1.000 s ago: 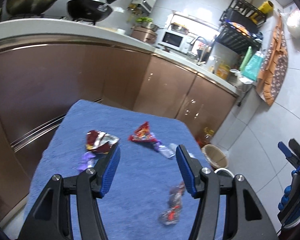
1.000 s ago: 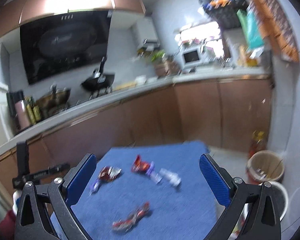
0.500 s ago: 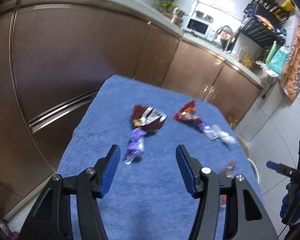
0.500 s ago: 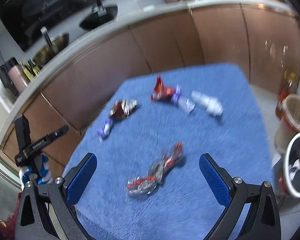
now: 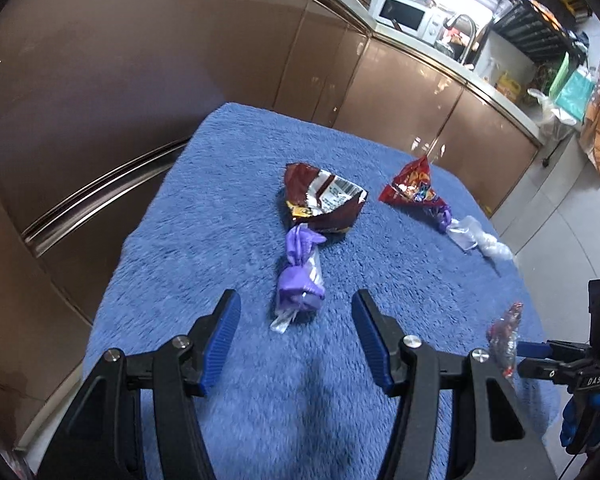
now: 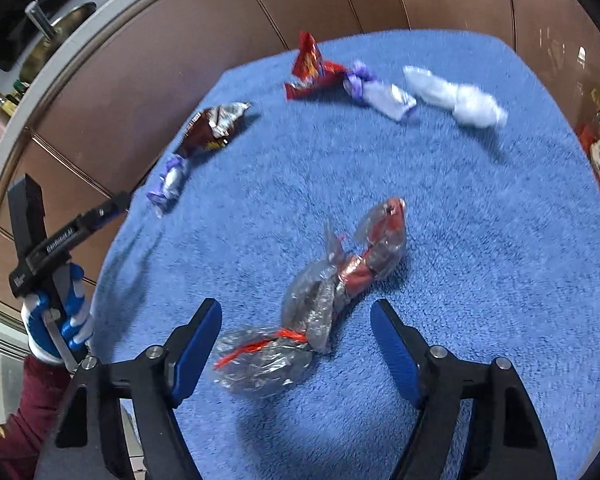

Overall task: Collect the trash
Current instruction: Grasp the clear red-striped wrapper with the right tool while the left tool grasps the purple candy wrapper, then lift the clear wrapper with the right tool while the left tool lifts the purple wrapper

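Blue fleece cloth (image 5: 228, 208) strewn with wrappers.
Left gripper (image 5: 296, 340) gapes before purple twisted wrapper (image 5: 300, 276); right gripper (image 6: 296, 344) gapes astride crinkled clear-and-red wrapper (image 6: 324, 300).

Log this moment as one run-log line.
left tool: open, over purple twisted candy wrapper | right tool: open, over clear crinkled plastic wrapper | nothing gripped

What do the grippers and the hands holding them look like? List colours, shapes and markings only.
Both the left gripper and the right gripper are black angular frames with silver bolts and ribbed blue finger pads. White lettering marks the left one's black body, seen from the right wrist. The left hand wears a blue and white glove over a maroon sleeve.
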